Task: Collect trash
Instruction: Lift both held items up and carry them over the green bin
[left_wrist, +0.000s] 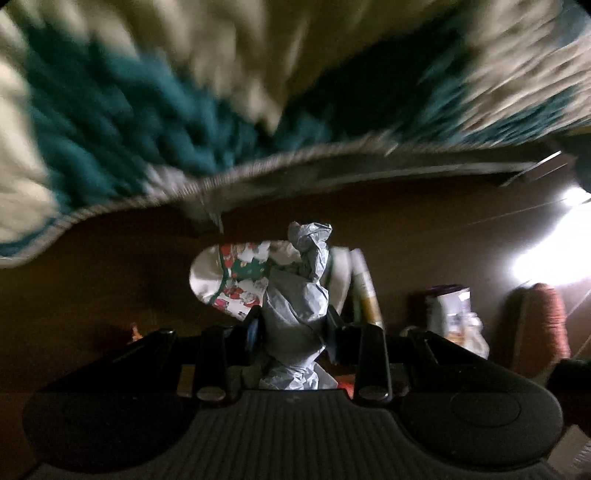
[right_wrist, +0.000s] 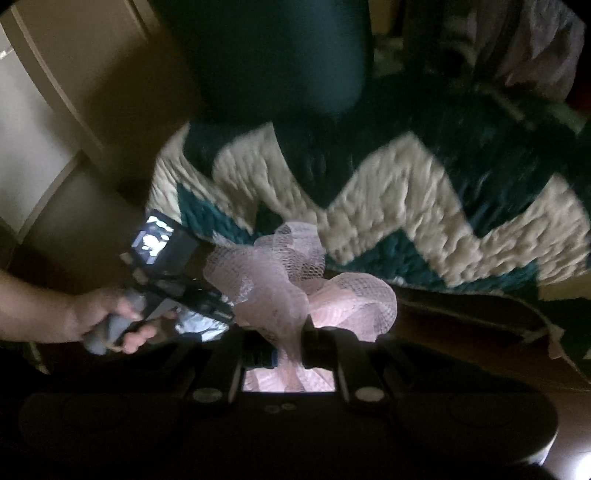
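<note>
A teal and cream zigzag blanket (right_wrist: 388, 192) fills most of both views, hanging over a dark brown floor (left_wrist: 110, 266). Your left gripper (left_wrist: 293, 325) has its jaws closed on a crumpled wad of grey paper (left_wrist: 301, 295), which stands up between them and pokes out past the tips. Your right gripper (right_wrist: 286, 341) has its jaws clamped tight on a bunch of pink mesh netting (right_wrist: 295, 273), which billows out ahead of them. Both pieces look light, soft and easily squashed, so a pinch across the bunched middle should hold them. Your left hand (right_wrist: 110, 321) shows at the right view's edge.
</note>
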